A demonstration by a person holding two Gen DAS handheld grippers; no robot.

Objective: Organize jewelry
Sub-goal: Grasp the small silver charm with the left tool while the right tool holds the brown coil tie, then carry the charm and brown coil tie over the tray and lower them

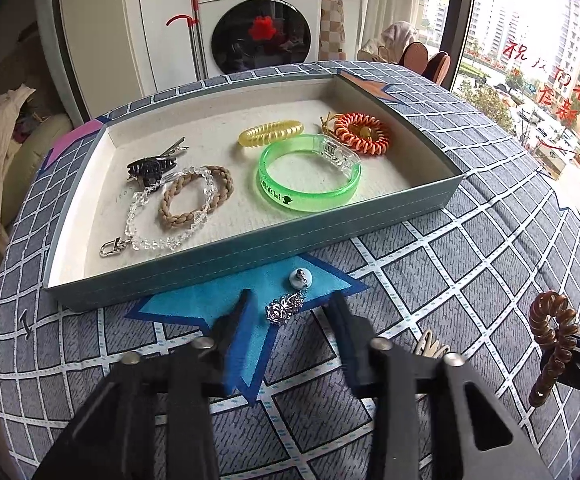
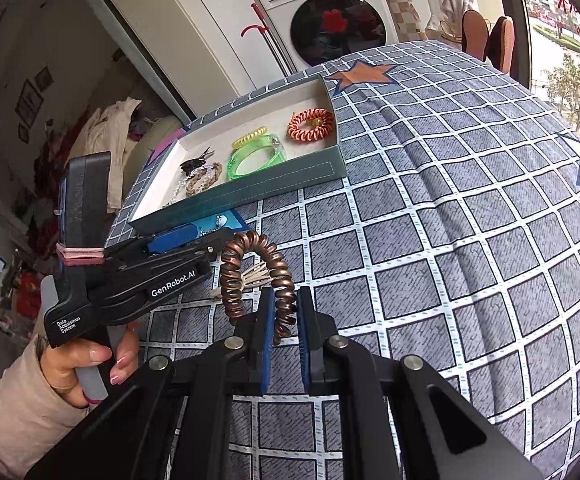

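Left wrist view shows the left tool with its jaws apart, straddling a silver filigree pendant that lies on a blue star patch of the checked cloth; the pads do not press on it, and a short chain links the pendant to a small white disc just beyond. At the right edge the right tool is clamped on a brown spiral hair tie, lifted above the cloth, with a pale tassel lying beneath it. Beyond the pendant sits a shallow grey-green tray. Inside it lie a clear bead chain with a metal clasp, a braided tan band, a black claw clip, a green translucent bangle, a yellow spiral tie and an orange spiral tie. Farther back stands a white washing machine.
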